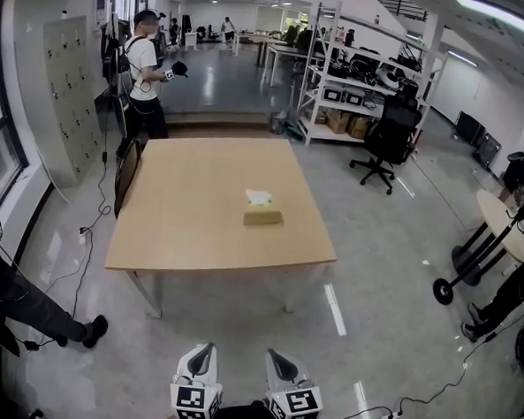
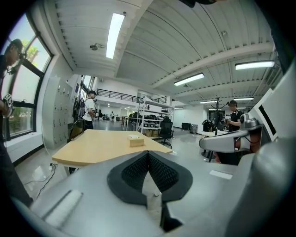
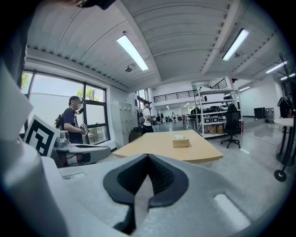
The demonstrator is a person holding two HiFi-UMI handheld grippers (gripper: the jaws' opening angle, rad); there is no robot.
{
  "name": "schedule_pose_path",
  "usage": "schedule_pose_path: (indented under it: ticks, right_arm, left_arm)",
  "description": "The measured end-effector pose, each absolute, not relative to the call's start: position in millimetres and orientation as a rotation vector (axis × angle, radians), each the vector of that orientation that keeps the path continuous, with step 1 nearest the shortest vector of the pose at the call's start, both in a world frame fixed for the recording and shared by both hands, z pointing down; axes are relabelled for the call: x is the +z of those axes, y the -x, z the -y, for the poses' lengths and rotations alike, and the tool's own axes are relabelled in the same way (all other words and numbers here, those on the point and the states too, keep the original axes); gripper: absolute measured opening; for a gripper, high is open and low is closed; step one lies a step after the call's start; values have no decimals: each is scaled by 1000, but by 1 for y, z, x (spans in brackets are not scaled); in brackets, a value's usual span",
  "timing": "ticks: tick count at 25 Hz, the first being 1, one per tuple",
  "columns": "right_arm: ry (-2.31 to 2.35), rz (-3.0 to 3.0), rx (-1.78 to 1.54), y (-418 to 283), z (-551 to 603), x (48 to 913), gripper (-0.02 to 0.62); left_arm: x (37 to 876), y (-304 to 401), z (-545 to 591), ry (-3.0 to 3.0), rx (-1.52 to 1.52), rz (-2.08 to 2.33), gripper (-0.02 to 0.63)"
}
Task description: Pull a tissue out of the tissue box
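Observation:
A tan tissue box (image 1: 263, 217) with a white tissue (image 1: 258, 196) sticking out of its top sits near the right side of a light wooden table (image 1: 190, 226). The box also shows far ahead in the left gripper view (image 2: 136, 140) and in the right gripper view (image 3: 181, 142). My left gripper (image 1: 203, 352) and right gripper (image 1: 276, 358) are held close to my body at the bottom of the head view, well short of the table. Both are shut with nothing between the pads. Each one points toward the table.
A black chair (image 1: 127, 171) stands at the table's left side. One person (image 1: 145, 73) stands beyond the table, another (image 1: 9, 291) at the left by the window. Cables (image 1: 88, 238) lie on the floor. Shelves (image 1: 363, 82), an office chair (image 1: 389, 137) and a round stand (image 1: 471, 261) are at the right.

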State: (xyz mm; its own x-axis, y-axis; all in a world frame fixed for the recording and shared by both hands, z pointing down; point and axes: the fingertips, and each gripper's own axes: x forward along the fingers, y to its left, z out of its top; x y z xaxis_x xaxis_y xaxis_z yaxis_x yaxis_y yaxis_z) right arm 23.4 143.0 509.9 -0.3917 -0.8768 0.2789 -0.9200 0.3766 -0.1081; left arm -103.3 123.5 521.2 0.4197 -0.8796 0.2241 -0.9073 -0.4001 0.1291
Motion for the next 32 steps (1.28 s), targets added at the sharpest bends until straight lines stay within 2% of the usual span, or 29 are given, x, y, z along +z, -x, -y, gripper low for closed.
schedule_pose_path:
  ticks: [32]
  right_arm:
    - [-1620, 2535, 424, -96, -137, 522, -9]
  left_arm:
    - [521, 33, -125, -2449, 287, 1626, 18]
